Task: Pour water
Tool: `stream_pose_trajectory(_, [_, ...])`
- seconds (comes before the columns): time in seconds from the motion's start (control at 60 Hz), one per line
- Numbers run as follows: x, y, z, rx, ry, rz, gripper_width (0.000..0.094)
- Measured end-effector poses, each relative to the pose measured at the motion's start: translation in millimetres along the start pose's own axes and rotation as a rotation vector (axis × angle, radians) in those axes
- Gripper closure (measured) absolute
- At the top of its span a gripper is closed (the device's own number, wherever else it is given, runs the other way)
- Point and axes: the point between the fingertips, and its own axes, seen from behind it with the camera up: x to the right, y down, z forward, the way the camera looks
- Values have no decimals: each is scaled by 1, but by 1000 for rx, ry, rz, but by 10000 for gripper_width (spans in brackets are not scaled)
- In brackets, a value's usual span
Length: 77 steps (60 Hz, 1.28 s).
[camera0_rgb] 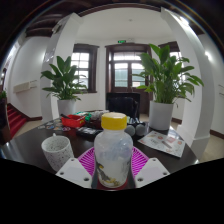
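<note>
Bottle with a yellow cap sat upright between the pink pads of our hand-held gripper; both fingers looked pressed against its sides, so we read it as clamped on the bottle. White patterned cup stood on the dark worktop, just left of the bottle. Magazine lay to the right. Beyond, we saw a red item, other clutter we couldn't identify, and two potted plants by the windows.
</note>
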Motion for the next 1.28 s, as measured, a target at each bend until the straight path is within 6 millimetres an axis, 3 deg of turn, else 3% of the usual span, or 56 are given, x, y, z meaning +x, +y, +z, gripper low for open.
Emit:
stream_pose_trajectory(0.2, [0, 0, -4, -23, 47, 14, 345])
stream_pose_trajectory(0.283, [-1, 1, -13, -37, 64, 41, 116])
stream_pose_trajectory(0.35, [0, 1, -27, -38, 95, 52, 69])
stream_pose_trajectory(0.6, [-1, 24, -109, -98, 267, 106, 80])
stream_pose_trajectory(0.783, [-10, 14, -155, -94, 338, 138, 84])
stream_pose_trajectory(0.95, [-16, -7, -177, -46, 358, 99, 81])
stream_pose_trajectory(1.283, [-27, -26, -190, 5, 368, 116, 84])
